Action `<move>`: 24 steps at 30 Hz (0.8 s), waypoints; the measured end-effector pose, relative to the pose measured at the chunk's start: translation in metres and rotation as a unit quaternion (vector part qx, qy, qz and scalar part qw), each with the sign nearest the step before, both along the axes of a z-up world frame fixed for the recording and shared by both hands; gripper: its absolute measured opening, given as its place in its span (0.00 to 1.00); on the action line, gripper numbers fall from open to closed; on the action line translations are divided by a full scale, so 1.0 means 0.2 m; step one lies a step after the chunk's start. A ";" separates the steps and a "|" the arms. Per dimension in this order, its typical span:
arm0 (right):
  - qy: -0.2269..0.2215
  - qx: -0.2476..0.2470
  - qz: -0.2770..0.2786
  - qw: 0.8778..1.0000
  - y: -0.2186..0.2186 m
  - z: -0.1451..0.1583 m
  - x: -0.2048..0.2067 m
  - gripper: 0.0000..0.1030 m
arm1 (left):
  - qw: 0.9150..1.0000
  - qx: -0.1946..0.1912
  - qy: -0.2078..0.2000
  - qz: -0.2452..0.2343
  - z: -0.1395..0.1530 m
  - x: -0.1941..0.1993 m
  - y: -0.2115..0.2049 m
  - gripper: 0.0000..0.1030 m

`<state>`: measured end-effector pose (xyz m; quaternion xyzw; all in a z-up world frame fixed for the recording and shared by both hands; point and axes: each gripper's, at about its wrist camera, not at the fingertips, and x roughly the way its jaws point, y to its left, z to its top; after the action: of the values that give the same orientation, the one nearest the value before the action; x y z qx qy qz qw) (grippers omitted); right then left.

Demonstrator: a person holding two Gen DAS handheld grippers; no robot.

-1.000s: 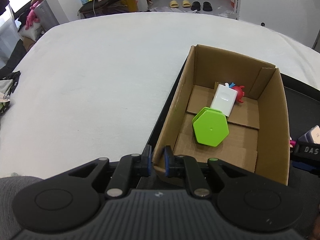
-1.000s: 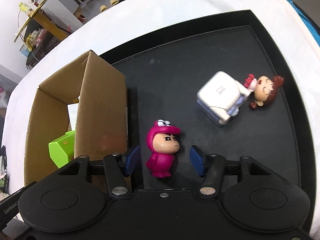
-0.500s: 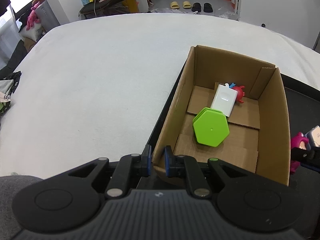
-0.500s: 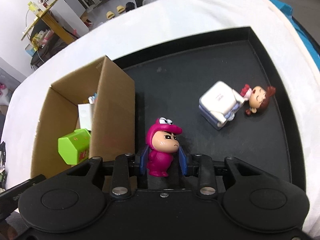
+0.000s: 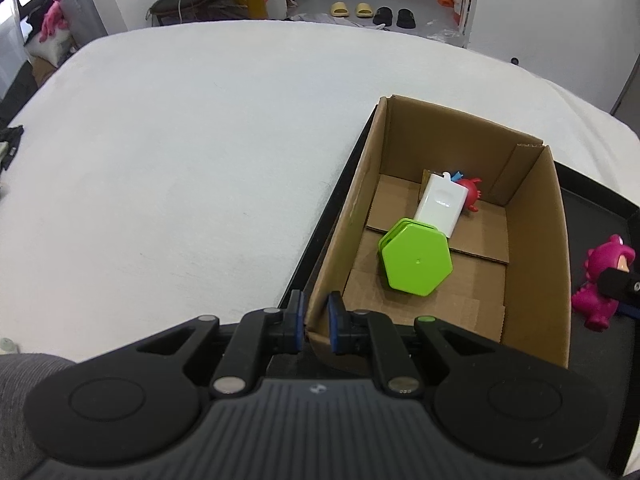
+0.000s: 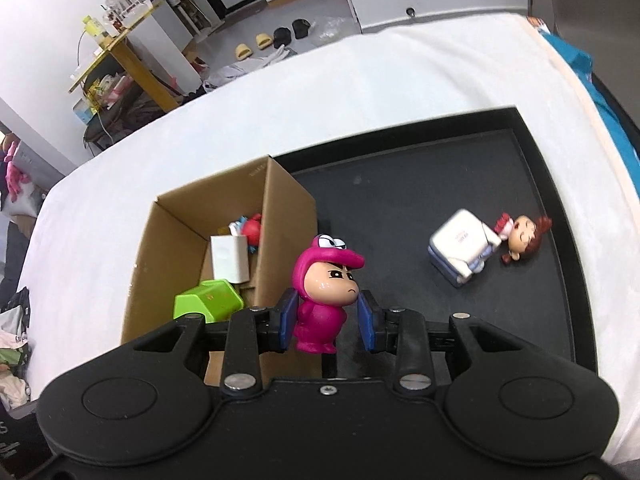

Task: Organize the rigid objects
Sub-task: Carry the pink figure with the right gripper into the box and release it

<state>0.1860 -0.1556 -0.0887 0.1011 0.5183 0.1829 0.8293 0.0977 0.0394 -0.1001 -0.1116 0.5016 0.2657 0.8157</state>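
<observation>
The right gripper (image 6: 326, 322) pinches a pink dinosaur-suit figurine (image 6: 324, 292) around its body, the toy upright and clear of the black tray (image 6: 400, 208), with the cardboard box (image 6: 280, 216) just to the gripper's left. The left gripper (image 5: 314, 322) is pressed together on the box's near corner wall, one pad outside and one inside, apparently steadying it. Ahead of that gripper, inside the box, lie a green hexagonal case (image 5: 416, 266), a white block (image 5: 440, 204) and a small red toy (image 5: 470, 194). To the right gripper's far right on the tray rest a white cube-shaped toy (image 6: 460, 250) and a red-haired doll (image 6: 524, 238), touching each other.

The risks, by this view: the pads grip the figurine low, beneath its large head, so it could tip or slip out on the way across. Carried too low, its feet could catch the box's tall side wall. Released from too high, it may bounce off the green case. If the left pinch slackens, a knock could slide the light box along the tray.
</observation>
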 end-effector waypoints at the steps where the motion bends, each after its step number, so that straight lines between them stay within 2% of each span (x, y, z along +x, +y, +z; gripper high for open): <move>1: -0.004 -0.002 0.000 1.000 0.01 0.02 0.00 0.31 | 1.000 -0.007 -0.002 -0.002 0.00 0.00 0.01 0.10; 12: -0.037 -0.008 0.009 0.999 0.12 0.15 -0.05 0.31 | 0.998 -0.049 -0.018 -0.022 0.00 -0.02 0.08 0.10; 24: -0.022 0.004 0.038 0.999 0.27 0.18 -0.11 0.31 | 0.996 -0.080 -0.029 -0.025 0.00 -0.04 0.13 0.10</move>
<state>0.1644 -0.1016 -0.0533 0.0810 0.5022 0.2186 0.8327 0.0890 0.0662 -0.0999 -0.1715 0.4997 0.2006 0.8250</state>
